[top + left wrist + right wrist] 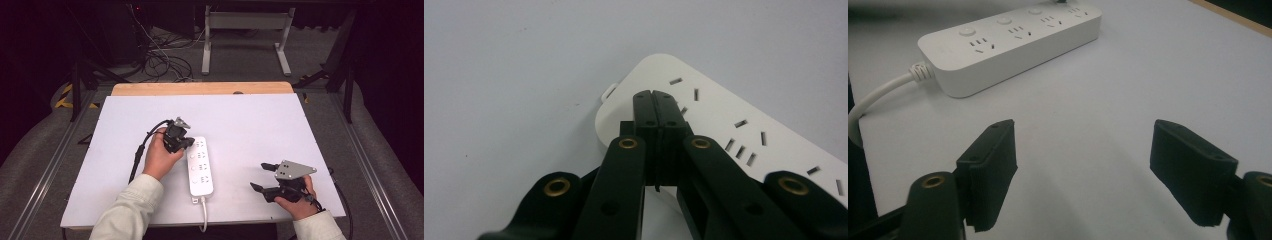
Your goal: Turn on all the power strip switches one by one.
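A: Nearest the person, the right hand-held gripper [264, 176] hovers over bare table [260, 120], jaws spread wide, nothing between them.

B: Confirmed from the right gripper view: both pads [990, 165] stand well apart above the white surface.

A: Just beyond and to its left, the white power strip [199, 165] lies flat near the table's near edge, lengthwise away from the person. Its cable [203, 215] runs off the near edge.

B: Left hand-held gripper [184, 143]?

A: At the strip's far end, jaws pressed fully together, tips down over the top face by the corner. It grips nothing. I cannot tell whether the tips touch a button or only hover.

B: Handling estimate?

A: Rigid plastic shell, probably light, smooth, likely to slide on the table. The stiff cable may drag or pivot it. Best hold, I judge: across the narrow width, on the long side walls, mid-body.

B: Far edge: a wooden strip [200, 88], then floor.
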`<state>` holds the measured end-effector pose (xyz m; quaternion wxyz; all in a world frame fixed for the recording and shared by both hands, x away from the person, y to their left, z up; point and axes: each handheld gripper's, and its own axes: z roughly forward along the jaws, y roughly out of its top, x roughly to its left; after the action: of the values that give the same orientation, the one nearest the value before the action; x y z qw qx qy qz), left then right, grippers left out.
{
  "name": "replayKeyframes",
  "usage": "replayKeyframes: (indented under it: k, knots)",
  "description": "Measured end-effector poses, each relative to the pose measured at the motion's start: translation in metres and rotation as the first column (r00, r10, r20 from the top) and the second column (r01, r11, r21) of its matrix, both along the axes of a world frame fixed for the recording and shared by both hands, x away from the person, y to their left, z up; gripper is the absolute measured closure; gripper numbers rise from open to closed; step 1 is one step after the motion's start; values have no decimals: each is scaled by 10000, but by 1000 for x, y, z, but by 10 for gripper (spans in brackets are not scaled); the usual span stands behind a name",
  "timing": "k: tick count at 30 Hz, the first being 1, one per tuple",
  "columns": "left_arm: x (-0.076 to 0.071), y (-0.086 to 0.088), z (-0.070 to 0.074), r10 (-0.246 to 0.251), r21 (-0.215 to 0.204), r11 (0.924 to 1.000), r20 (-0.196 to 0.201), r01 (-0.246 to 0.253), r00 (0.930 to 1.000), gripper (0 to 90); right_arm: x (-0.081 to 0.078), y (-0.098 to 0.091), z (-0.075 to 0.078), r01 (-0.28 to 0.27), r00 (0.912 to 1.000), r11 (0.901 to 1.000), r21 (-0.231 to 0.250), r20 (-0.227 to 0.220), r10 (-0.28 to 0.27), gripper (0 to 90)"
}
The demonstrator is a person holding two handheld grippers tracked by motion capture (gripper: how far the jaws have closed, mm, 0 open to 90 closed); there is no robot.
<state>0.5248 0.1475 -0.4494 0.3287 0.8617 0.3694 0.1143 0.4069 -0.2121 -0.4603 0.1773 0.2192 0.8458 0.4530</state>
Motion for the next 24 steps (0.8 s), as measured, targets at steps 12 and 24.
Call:
replayKeyframes:
  k: [12,24]
  knots:
    - [1,1,-2,39,-97,9999,-110,-40,9999,900,0,1,0,-25,10000,10000,-8,-29,25,273]
    - [-1,1,-4,149,-149,9998,-65,-150,9999,900,0,1,-1,-54,10000,10000,-22,-76,54,273]
